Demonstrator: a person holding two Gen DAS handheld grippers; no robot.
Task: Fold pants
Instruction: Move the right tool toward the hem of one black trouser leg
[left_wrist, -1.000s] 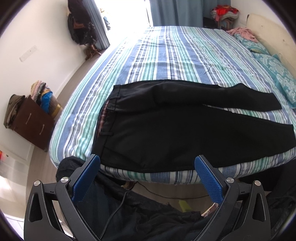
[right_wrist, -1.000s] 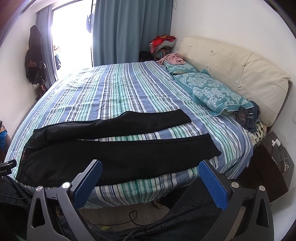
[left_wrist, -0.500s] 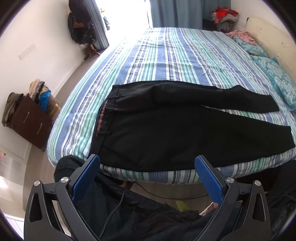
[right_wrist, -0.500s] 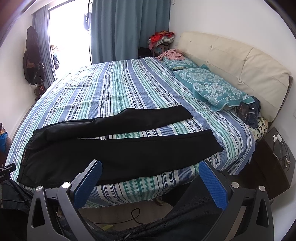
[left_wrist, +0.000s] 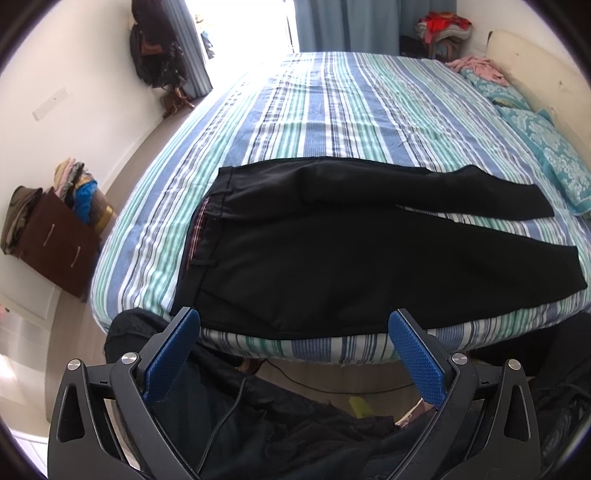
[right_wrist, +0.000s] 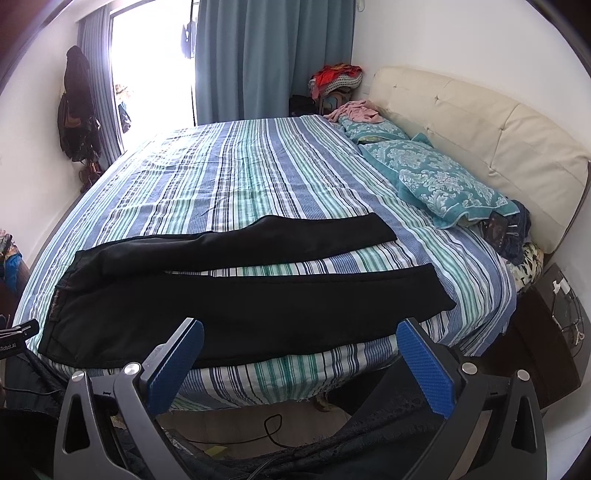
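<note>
The pants (left_wrist: 332, 258) were brought slightly nearer in both views; the left gripper (left_wrist: 295, 328) and right gripper (right_wrist: 301, 339) (spread, empty) were held short of the pants, folding unstarted.

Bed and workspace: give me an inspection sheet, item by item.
Surface: striped bedsheet on the bed, mostly bare beyond the garment.
Job's things: black pants lie flat and unfolded along the near edge, waistband to the left, legs spread apart toward the headboard.
Clutter: teal pillows, pink cloth, dark items beside the nearer pillow.
Grippers: left gripper and right gripper both open, short of the pants, holding nothing.
Cables: black cable on the floor under the bed edge.
Surroundings: blue curtain, bright window, brown drawers piled with clothes.
</note>
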